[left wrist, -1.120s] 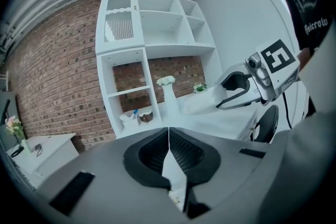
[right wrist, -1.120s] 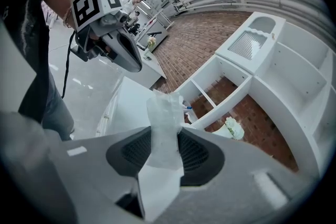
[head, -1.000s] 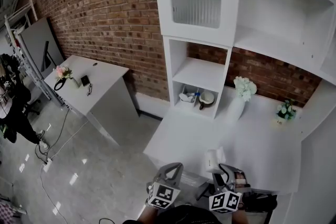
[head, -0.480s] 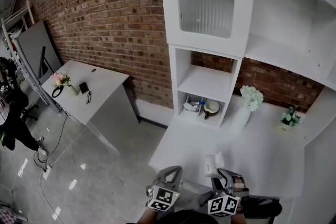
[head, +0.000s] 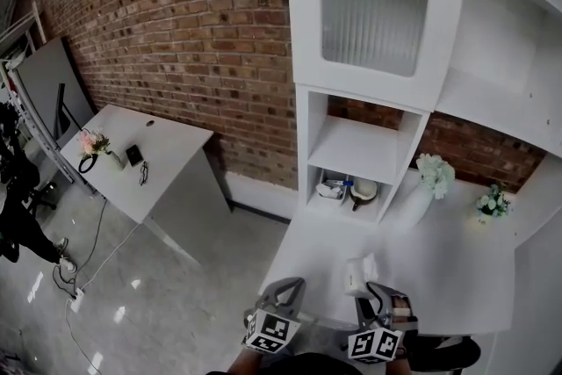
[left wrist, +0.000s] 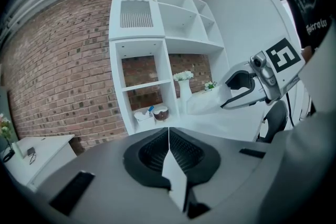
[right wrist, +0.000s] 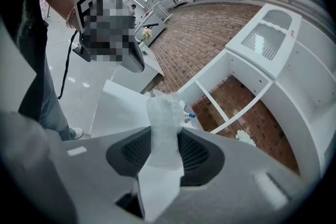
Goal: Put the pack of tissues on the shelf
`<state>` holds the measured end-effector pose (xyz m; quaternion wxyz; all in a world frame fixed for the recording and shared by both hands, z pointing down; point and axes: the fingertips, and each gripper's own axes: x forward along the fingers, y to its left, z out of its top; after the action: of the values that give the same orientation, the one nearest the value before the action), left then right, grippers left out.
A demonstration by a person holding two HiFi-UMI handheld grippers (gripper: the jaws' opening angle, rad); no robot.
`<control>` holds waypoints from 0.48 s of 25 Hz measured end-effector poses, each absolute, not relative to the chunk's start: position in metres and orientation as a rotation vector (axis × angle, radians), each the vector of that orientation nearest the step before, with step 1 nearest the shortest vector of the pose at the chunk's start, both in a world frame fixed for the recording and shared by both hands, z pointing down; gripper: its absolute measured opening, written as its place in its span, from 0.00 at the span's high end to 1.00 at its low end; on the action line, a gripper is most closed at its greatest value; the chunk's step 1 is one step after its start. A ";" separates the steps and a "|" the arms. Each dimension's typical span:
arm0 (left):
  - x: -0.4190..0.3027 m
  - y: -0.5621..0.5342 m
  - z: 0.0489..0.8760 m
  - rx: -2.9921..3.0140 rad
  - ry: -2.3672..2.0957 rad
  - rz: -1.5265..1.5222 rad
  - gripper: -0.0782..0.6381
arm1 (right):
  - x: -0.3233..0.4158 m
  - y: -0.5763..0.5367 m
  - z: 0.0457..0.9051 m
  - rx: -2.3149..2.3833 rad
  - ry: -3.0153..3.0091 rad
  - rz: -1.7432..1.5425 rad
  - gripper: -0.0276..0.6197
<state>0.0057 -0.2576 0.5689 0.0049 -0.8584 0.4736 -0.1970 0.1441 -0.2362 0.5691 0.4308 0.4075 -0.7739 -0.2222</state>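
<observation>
Our right hand-held gripper [right wrist: 164, 157] is clenched on the pack of tissues [right wrist: 163, 118], above the tabletop's [head: 439, 268] near edge and well short of the shelf [head: 356, 140]. We should carry it level into the bare compartment, above the crockery [head: 351, 189]. Our left hand-held gripper [left wrist: 169, 152] is clenched on nothing.

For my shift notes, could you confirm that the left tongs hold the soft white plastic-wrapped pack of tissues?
Not quite: the right tongs hold the soft white plastic-wrapped pack of tissues, as the right gripper view shows; the left tongs are shut and empty.
</observation>
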 end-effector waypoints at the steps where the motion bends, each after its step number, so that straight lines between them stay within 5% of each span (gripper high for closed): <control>1: 0.002 -0.263 0.568 -2.690 1.473 -0.617 0.87 | 0.142 -0.242 0.569 1.029 -1.913 -0.556 0.73; 12: -0.040 -0.315 0.560 -2.701 1.375 -0.598 0.87 | 0.099 -0.297 0.550 1.106 -1.844 -0.618 0.73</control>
<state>-0.0397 -0.3149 0.5595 0.0262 -0.8740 0.4449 -0.1934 0.0990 -0.2966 0.5504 0.4369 0.4445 -0.7415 -0.2484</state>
